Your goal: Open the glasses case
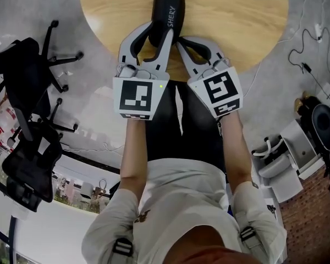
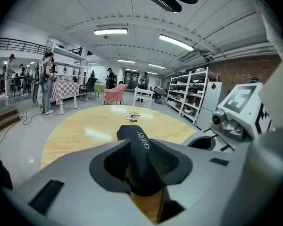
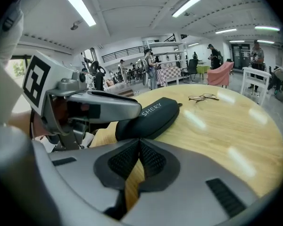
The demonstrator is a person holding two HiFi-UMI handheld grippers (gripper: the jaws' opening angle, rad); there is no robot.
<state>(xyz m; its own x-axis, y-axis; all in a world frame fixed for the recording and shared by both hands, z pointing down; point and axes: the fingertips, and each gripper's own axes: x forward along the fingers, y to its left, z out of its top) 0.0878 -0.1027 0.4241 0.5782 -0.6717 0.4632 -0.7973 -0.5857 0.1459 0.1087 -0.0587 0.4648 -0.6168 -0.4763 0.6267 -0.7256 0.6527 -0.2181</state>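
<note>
A black glasses case [image 1: 168, 12] with white lettering lies closed on the round wooden table [image 1: 110, 10], its near end close to the table's front edge. My left gripper [image 1: 155, 36] straddles that near end. In the left gripper view the case [image 2: 140, 147] fills the gap between the jaws of my left gripper [image 2: 142, 160], close against the pads, and I see no squeeze on it. My right gripper [image 1: 181, 43] sits just right of the case, shut with nothing in it. The right gripper view shows those pads [image 3: 153, 161] meeting over bare table, with the case [image 3: 148, 119] ahead to the left.
A pair of spectacles [image 2: 131, 117] lies on the far side of the table. Black office chairs [image 1: 27, 98] stand on the floor at the left, and white equipment [image 1: 286, 158] and cables at the right. Shelving [image 2: 193, 95] and people stand farther back in the hall.
</note>
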